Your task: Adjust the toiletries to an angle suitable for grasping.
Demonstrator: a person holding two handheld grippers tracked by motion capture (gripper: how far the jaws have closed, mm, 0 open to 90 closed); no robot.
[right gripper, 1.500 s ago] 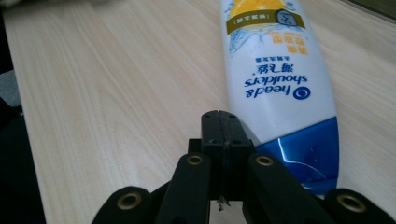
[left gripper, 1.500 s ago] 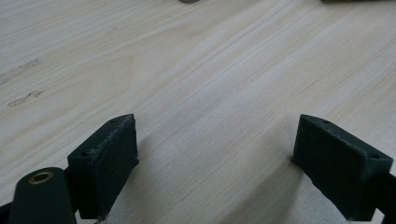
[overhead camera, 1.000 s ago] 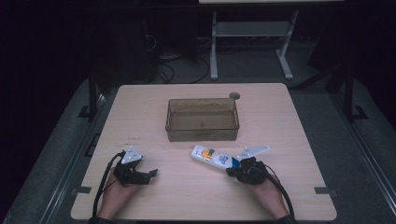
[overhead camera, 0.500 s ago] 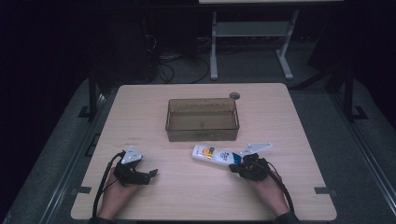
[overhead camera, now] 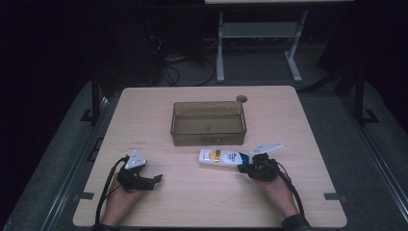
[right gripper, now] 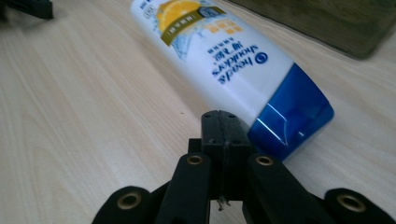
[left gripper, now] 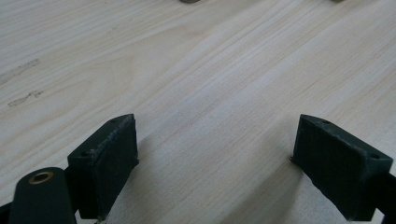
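Observation:
A white shampoo bottle with a blue cap lies on its side on the wooden table, in front of the bin. My right gripper rests on the table with its jaws shut together and nothing between them. In the right gripper view its tip sits right beside the blue cap of the bottle. My left gripper lies at the front left, open. In the left gripper view the left gripper has bare wood between its pads.
A clear brownish rectangular bin stands at the table's middle, its corner also in the right gripper view. A small round grey disc lies behind it. The table's front edge runs just under both hands.
The right gripper has shifted slightly to the right, and the bottle has turned a little, lying more level across the table. The left gripper has not moved.

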